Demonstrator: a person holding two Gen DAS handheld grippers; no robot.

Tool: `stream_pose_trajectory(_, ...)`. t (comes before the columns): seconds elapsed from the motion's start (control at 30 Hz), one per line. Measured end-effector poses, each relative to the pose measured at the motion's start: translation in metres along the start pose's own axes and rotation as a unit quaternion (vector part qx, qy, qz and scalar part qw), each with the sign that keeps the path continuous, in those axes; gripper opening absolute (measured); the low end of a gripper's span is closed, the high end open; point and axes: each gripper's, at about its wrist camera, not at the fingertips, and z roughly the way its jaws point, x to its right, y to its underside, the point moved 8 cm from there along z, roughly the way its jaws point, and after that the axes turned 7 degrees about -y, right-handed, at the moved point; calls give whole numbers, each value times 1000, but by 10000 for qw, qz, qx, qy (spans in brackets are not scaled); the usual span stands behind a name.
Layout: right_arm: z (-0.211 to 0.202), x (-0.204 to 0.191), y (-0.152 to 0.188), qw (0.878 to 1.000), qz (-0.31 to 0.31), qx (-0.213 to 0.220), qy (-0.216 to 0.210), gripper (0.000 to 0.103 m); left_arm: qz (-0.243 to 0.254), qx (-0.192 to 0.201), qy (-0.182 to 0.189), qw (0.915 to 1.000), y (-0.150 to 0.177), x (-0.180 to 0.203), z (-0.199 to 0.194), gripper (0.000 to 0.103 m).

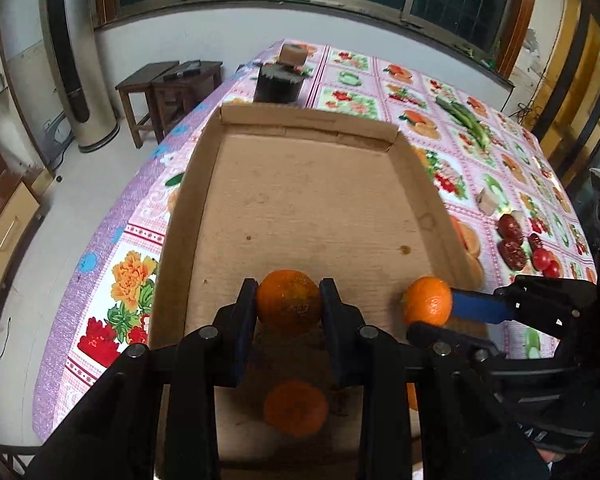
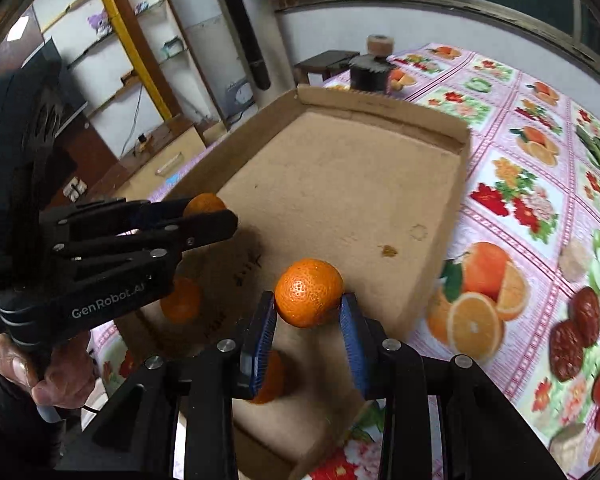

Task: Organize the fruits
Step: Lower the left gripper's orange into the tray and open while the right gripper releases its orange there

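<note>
Left gripper (image 1: 288,304) clamped on dull round orange (image 1: 289,302), above near end of shallow brown cardboard tray (image 1: 180,216). Right gripper (image 2: 309,316) clamped on bright dimpled orange (image 2: 309,293) by tray's right wall. Tray's far half bare, matte. Right view alone shows two more oranges (image 2: 182,300) on floor near the front edge; dark wrinkled dates (image 2: 566,350) on floral tablecloth (image 2: 512,200), right.

Box (image 1: 204,184) on tabletop (image 1: 100,264); 1 orange (image 1: 296,408) inside nr front wall, dates (image 1: 511,240) + tomatoes (image 1: 544,262) right of box.
</note>
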Motion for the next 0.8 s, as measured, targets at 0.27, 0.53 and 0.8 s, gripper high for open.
stream_pose_trajectory(0.27,14,-2,1,9997,-137,-177,61,36,34,-224,-35,9997,10,3,18,29)
stream_pose_trajectory(0.53,11,-5,5,9994,-230,-166,181,44,-40,-208,-127,9997,12,-2,12,50)
stream_pose_trajectory(0.8,-17,-7,8,9995,-193,98,210,49,-85,24,-72,9999,7,1,-12,52)
